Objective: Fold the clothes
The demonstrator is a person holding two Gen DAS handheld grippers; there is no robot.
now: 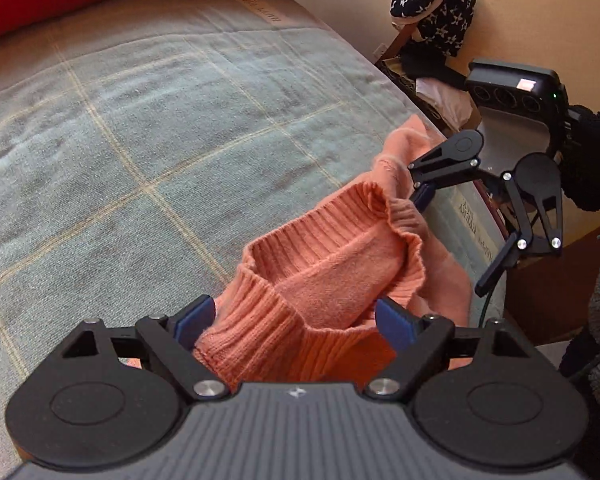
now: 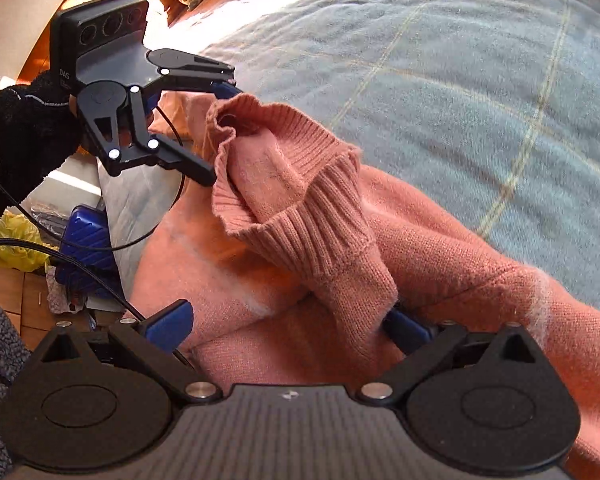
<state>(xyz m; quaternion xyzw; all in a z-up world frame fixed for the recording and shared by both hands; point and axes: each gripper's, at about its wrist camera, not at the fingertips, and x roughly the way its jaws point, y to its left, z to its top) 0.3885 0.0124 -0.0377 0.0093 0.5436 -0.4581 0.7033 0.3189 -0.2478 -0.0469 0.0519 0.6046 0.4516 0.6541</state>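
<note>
Left gripper [image 1: 294,320] fingers spread wide, ribbed cuff of pink sweater [image 2: 440,248] between, unclamped. Right gripper [image 2: 284,330] likewise agape over knit. Sweater bunched at bed [image 1: 140,120] edge. Risk: loose cuff slipping off edge.

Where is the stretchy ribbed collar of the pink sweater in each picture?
Left wrist view: the collar sits low and right of centre, just past the left gripper, whose jaws are open.
Right wrist view: the collar is left of centre, beside the left gripper.
Shared landmark: the blue checked blanket under the sweater.
</note>
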